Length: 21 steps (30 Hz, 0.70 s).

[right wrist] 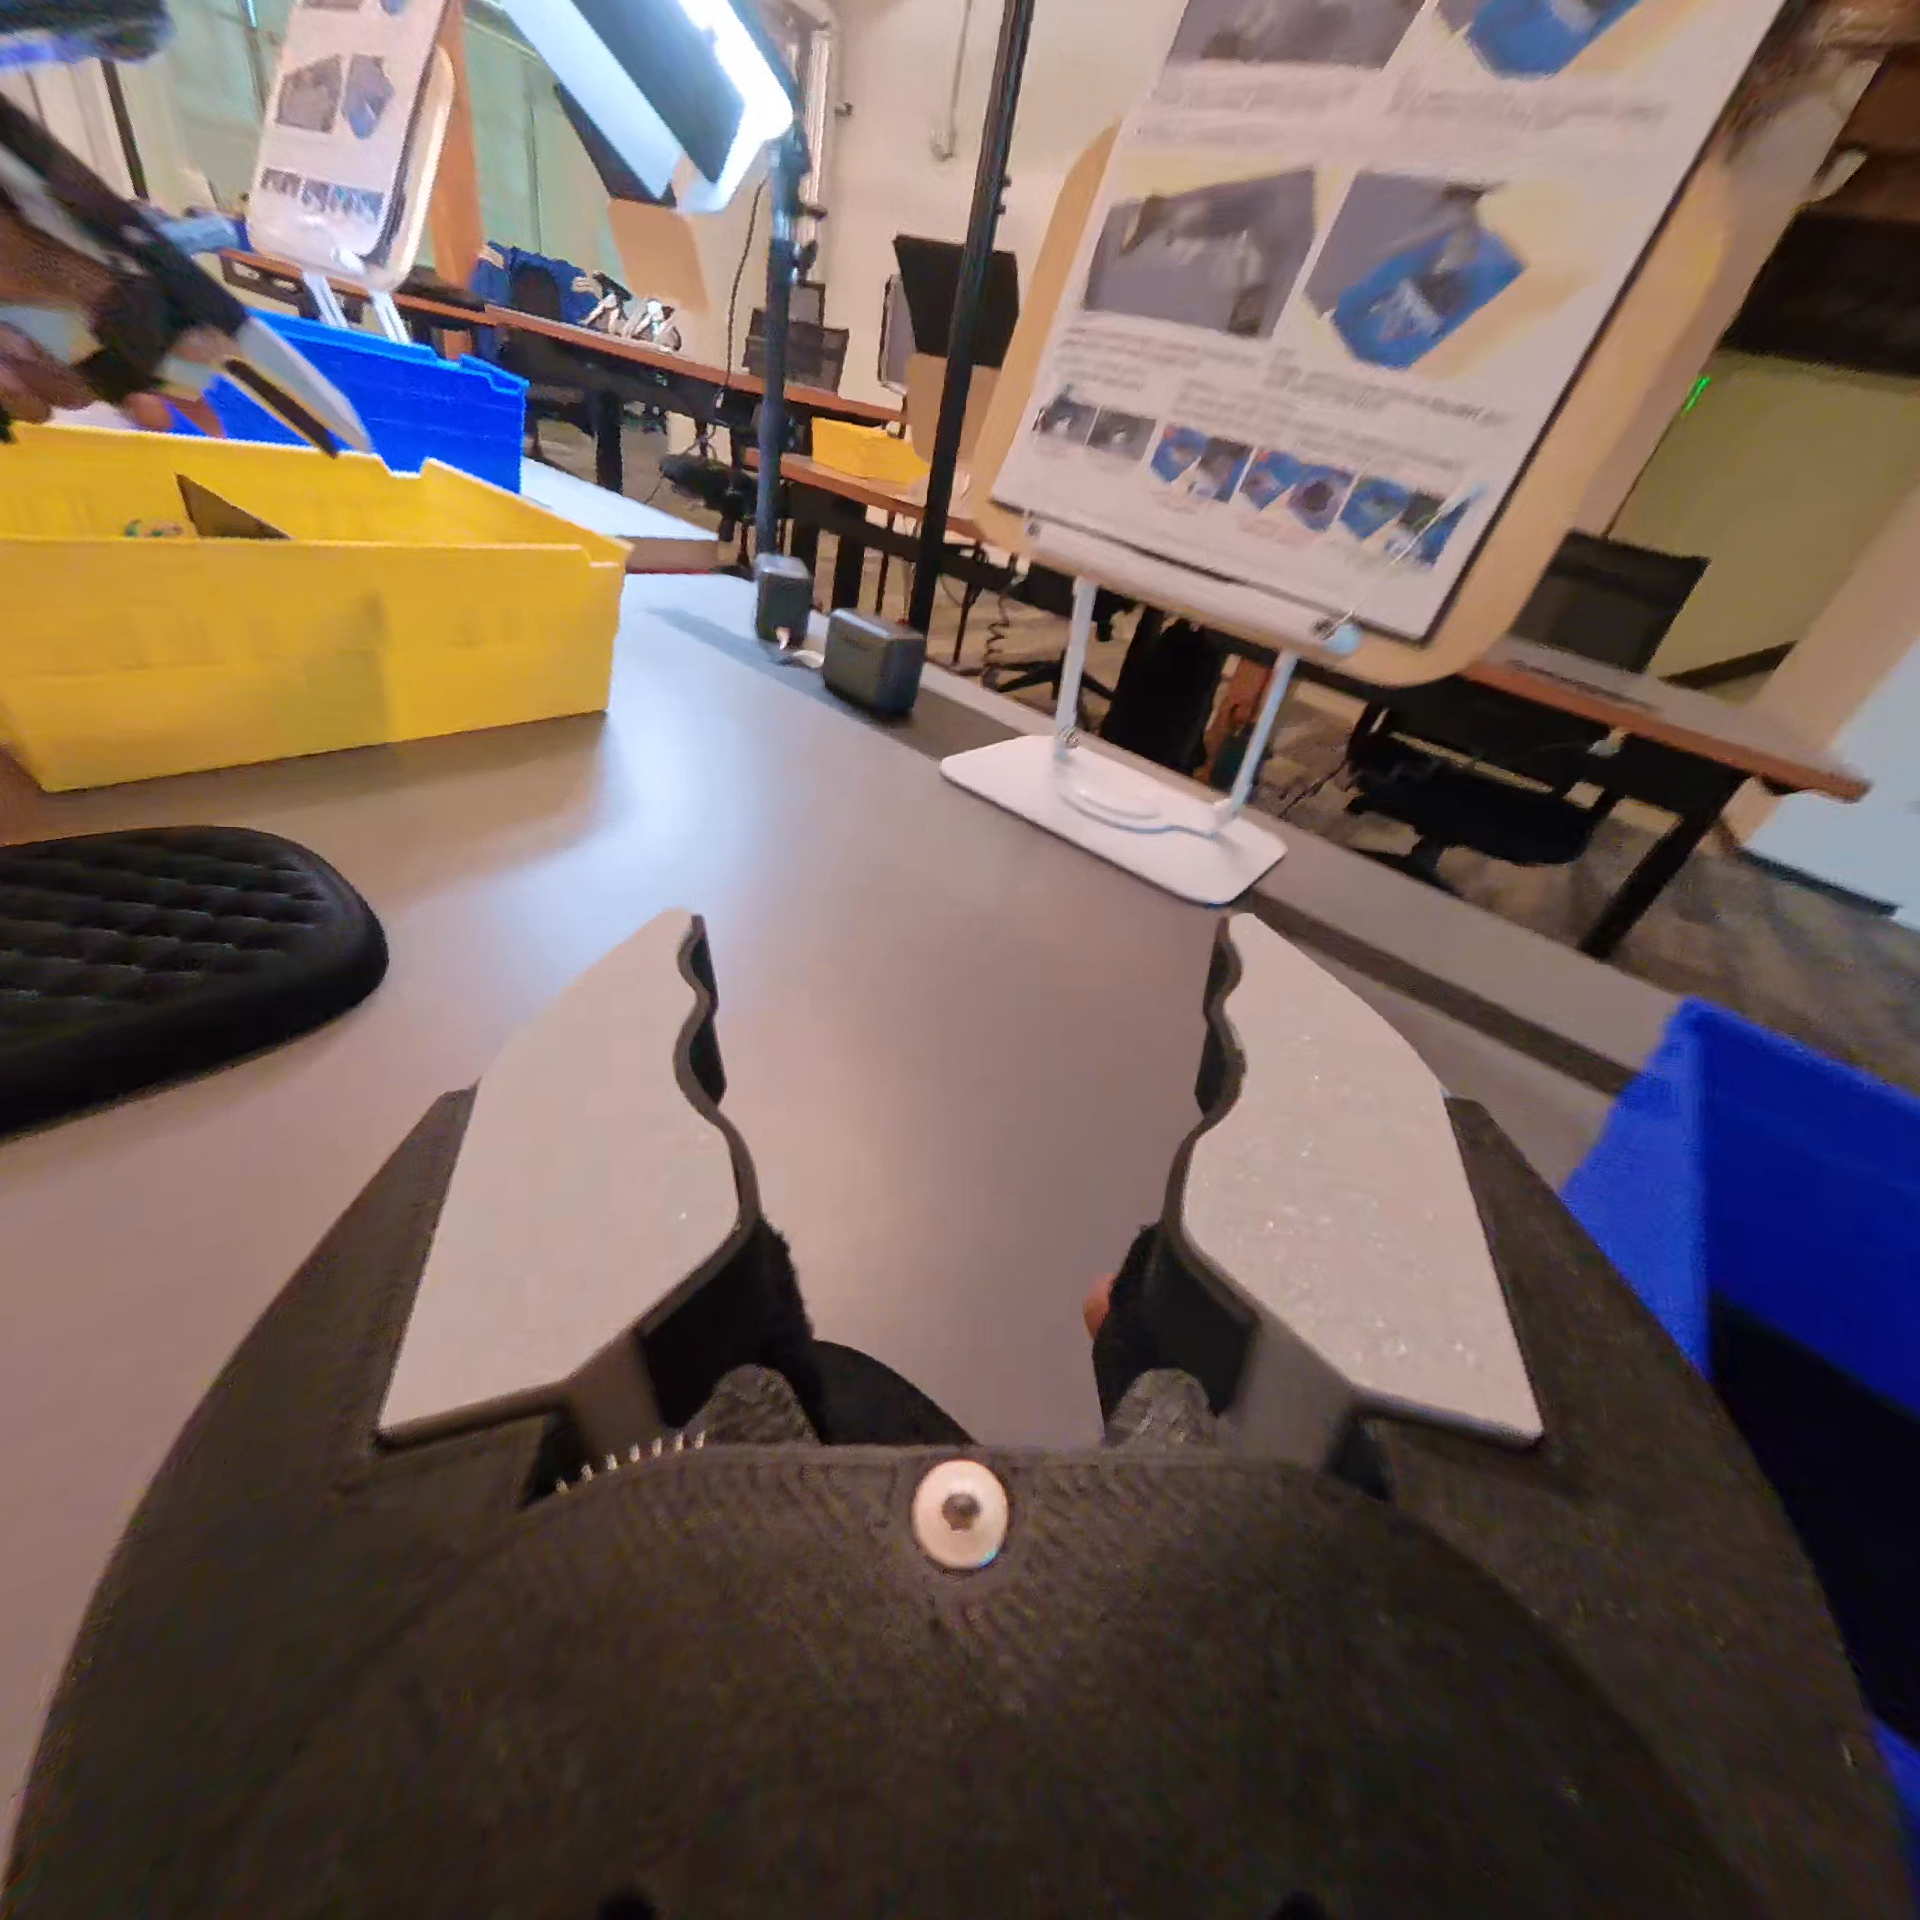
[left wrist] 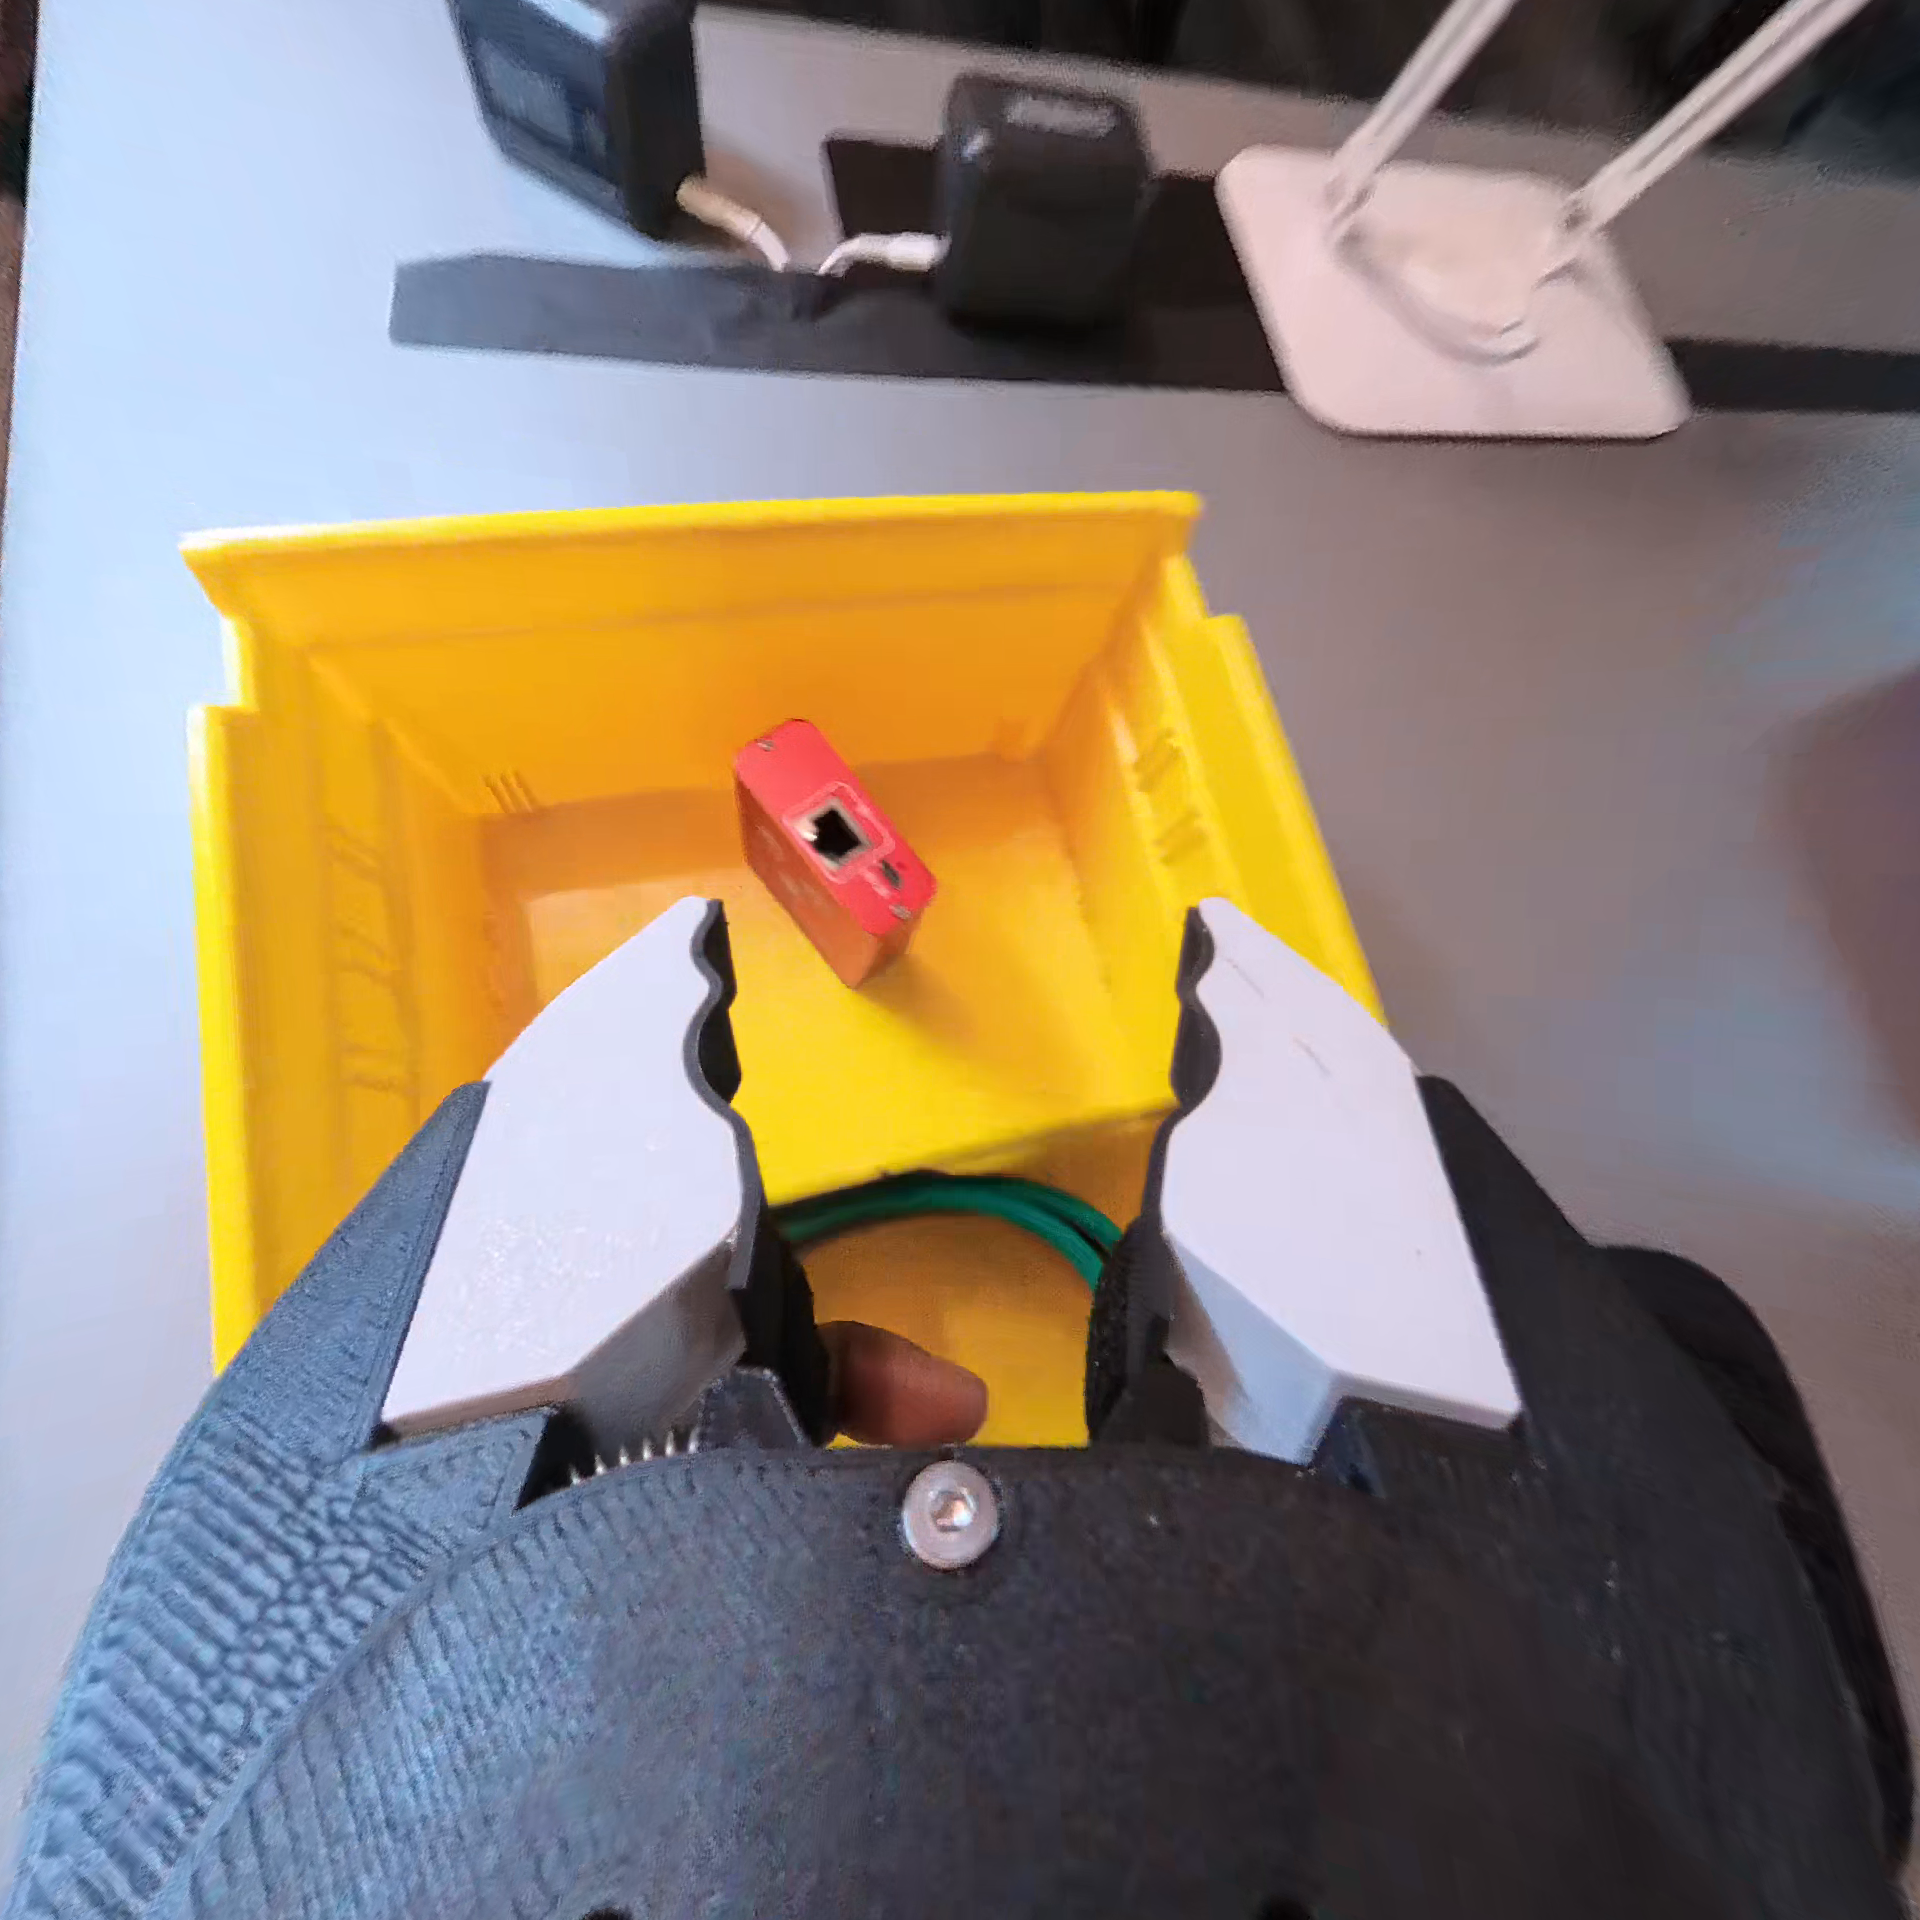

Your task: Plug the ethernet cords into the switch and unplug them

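In the left wrist view a small red box with one ethernet port [left wrist: 831,847] stands tilted on the floor of a yellow bin [left wrist: 665,592]. My left gripper [left wrist: 956,914] is open and empty, hovering over the bin just short of the red box. A green cord [left wrist: 935,1205] curls in the bin's near part, partly hidden by the fingers. My right gripper [right wrist: 961,935] is open and empty, low over the grey table [right wrist: 831,831]. The yellow bin [right wrist: 312,634] also shows at the left of the right wrist view, with the left gripper [right wrist: 281,384] above it.
A white stand [left wrist: 1455,312] holding a picture board [right wrist: 1351,312] is at the table's far side. Black adapters [left wrist: 1039,208] and a black strip [left wrist: 727,312] lie behind the bin. A blue bin [right wrist: 1787,1174] is at the right, a black mesh pad [right wrist: 156,935] at the left. Tip to tip, the grippers are about 50 centimetres apart.
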Available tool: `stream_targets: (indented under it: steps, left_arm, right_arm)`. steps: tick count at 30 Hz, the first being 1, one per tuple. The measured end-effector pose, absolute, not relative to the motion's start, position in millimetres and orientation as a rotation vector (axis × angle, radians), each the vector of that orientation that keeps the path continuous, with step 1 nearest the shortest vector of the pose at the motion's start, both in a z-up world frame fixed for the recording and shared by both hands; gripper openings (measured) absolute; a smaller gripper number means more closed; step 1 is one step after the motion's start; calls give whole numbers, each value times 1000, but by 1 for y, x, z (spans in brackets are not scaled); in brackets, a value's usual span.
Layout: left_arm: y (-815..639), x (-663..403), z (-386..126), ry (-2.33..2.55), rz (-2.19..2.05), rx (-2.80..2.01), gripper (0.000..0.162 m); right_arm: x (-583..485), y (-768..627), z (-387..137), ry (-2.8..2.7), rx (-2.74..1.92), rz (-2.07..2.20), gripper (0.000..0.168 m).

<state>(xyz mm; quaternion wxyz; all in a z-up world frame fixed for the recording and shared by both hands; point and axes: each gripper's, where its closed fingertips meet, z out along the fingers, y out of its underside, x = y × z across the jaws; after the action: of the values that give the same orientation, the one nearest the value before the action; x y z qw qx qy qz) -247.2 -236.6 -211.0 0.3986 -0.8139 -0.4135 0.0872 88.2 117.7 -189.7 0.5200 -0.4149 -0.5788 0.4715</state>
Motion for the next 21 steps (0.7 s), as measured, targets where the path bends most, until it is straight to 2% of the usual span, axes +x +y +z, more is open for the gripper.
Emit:
stream_targets:
  steps: [4,9,11,13,15,18,21]
  left_arm:
    - [-226,-275,-247,-1143,149,-2243,79]
    - [-231,-291,-282,-1247,137,-2432,73]
    - [-228,-291,-291,-1242,116,-2477,65]
    - [-228,-290,-296,-1194,128,-2539,50]
    - [-229,-290,-292,-1117,192,-2569,26]
    - [-230,-285,-274,-1005,277,-2568,26]
    - [-231,-278,-236,-904,391,-2504,26]
  right_arm:
    - [72,110,-223,-1448,-1044,1087,88]
    - [75,117,-220,-1380,-1061,1127,79]
    - [77,120,-218,-1353,-1075,1160,77]
    - [78,121,-217,-1335,-1077,1178,75]
    - [78,122,-217,-1330,-1081,1181,74]
    - [77,121,-218,-1343,-1079,1173,72]
    - [76,119,-221,-1361,-1076,1166,70]
